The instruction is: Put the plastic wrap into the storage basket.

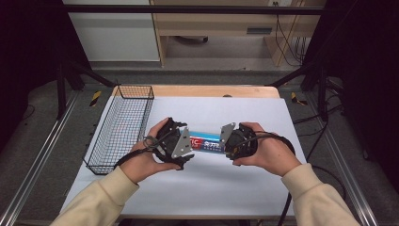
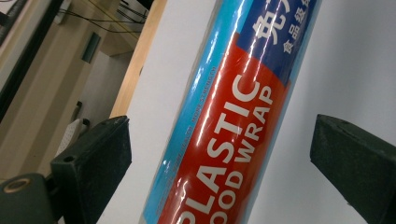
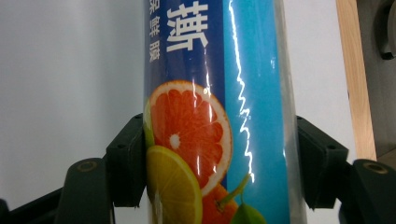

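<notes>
Right claw (image 1: 225, 141) clamps the plastic wrap roll (image 1: 205, 142) above the worktop (image 1: 244, 188); left claw (image 1: 187, 148) straddles it wide, pads clear. Centre your left pads before closing, keep roll level

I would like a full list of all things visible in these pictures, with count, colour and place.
plastic wrap roll: one, blue and red with fruit print, held above the sheet between both tools
wire basket: one, black, left edge of the table
sheet: one, white, covering the table
table: one, light wood
left tool: one, black, jaws open around the roll, not touching
right tool: one, black, shut on the roll
hands: two, cream sleeves
</notes>
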